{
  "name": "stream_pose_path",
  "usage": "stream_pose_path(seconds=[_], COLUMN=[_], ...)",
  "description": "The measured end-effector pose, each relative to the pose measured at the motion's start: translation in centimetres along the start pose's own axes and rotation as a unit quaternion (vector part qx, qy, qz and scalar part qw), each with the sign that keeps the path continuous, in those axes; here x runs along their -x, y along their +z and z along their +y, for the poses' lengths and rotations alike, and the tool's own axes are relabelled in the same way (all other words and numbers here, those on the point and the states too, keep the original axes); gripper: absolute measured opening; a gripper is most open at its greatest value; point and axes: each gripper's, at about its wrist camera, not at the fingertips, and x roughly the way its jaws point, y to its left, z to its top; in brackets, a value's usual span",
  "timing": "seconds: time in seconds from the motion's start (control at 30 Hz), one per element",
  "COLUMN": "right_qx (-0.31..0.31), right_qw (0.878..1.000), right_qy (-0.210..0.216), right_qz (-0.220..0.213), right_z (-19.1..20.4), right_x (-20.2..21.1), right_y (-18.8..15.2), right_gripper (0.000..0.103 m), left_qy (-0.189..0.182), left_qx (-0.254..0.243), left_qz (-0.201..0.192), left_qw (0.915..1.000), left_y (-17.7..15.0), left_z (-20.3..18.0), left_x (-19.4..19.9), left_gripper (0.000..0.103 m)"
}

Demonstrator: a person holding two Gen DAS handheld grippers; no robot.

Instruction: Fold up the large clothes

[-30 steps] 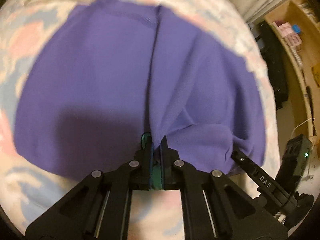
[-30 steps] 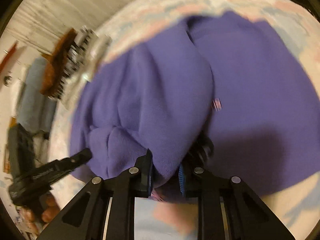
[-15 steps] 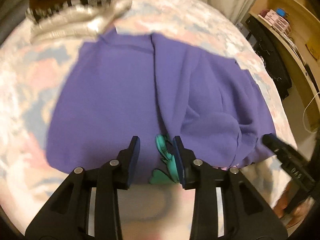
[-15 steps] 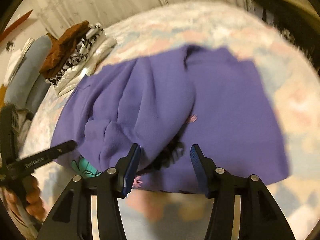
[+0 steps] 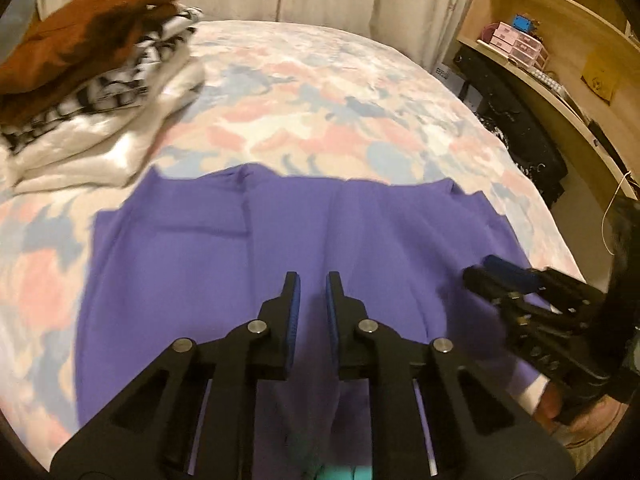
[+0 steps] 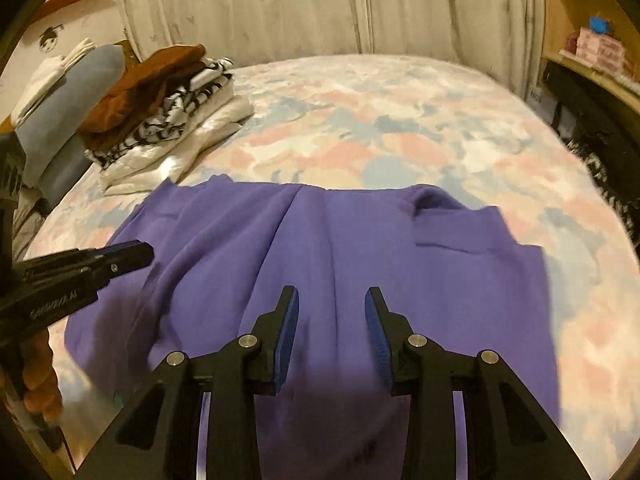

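A purple garment (image 5: 180, 280) lies folded and fairly flat on the flowered bedspread (image 5: 320, 100); in the right wrist view the garment (image 6: 440, 280) has soft creases on its left half. My left gripper (image 5: 314, 292) hovers above its near part, jaws closing with a narrow gap and nothing between them. My right gripper (image 6: 332, 300) also hangs over the cloth, jaws wider apart, closing and empty. Each gripper shows in the other's view: the right gripper (image 5: 492, 276) over the garment's right edge, the left gripper (image 6: 120, 256) over its left edge. A teal patch (image 5: 340, 472) peeks out at the bottom.
A stack of folded clothes (image 5: 92, 80), brown on black-and-white on white, sits at the bed's far left, also seen as the stack (image 6: 168, 108). A blue-grey pillow (image 6: 68, 112) lies behind it. Wooden shelves (image 5: 540, 40) and a black case (image 5: 516, 120) stand right of the bed.
Both grippers let go of the purple cloth, rose and pulled back from it. Their jaws opened wide, then narrowed again. The bunched cloth now lies flatter.
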Motion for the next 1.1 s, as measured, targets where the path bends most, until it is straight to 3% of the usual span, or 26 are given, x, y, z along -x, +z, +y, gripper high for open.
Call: stream_pose_path(seconds=[0.07, 0.2, 0.4, 0.53, 0.67, 0.77, 0.9, 0.97, 1.03, 1.1], right_qx=[-0.003, 0.0, 0.025, 0.001, -0.015, -0.023, -0.025, -0.03, -0.048, -0.073], right_qw=[1.0, 0.999, 0.999, 1.0, 1.0, 0.999, 0.999, 0.998, 0.998, 0.996], right_qy=[0.0, -0.031, -0.039, -0.018, 0.012, 0.019, -0.011, -0.043, -0.049, -0.048], right_qz=[0.006, 0.02, 0.004, 0.006, 0.004, -0.022, -0.033, -0.021, -0.008, 0.003], right_z=[-0.4, -2.2, -3.8, -4.7, -4.8, -5.0, -5.2, -5.7, -6.8, -8.2], right_x=[-2.1, -5.6, -6.6, -5.6, -3.2, -0.6, 0.7, -0.2, -1.3, -2.4], right_y=[0.7, 0.6, -0.9, -1.3, -1.1, -1.1, -1.0, -0.8, -0.7, -0.8], right_gripper=[0.033, 0.03, 0.03, 0.03, 0.031, 0.031, 0.031, 0.031, 0.031, 0.039], left_qy=[0.011, 0.091, 0.078, 0.081, 0.085, 0.075, 0.051, 0.048, 0.054, 0.057], left_qx=[-0.009, -0.02, -0.029, -0.047, -0.052, -0.053, -0.063, -0.065, -0.065, -0.059], left_qz=[0.014, 0.045, 0.037, 0.037, 0.032, 0.01, -0.005, 0.003, 0.008, 0.012], left_qw=[0.9998, 0.9946, 0.9958, 0.995, 0.9945, 0.9957, 0.9967, 0.9967, 0.9964, 0.9966], left_y=[0.6, 0.8, 0.2, 0.1, 0.2, 0.1, -0.5, -0.9, -1.2, -1.6], left_z=[-0.3, 0.6, 2.0, 1.7, 0.9, -0.3, -2.4, -3.1, -3.3, -3.1], left_x=[-2.0, -5.6, -6.1, -5.7, -4.4, -2.3, -0.6, -0.9, -1.4, -1.8], left_gripper=[0.011, 0.001, 0.001, 0.001, 0.001, 0.001, 0.001, 0.001, 0.001, 0.001])
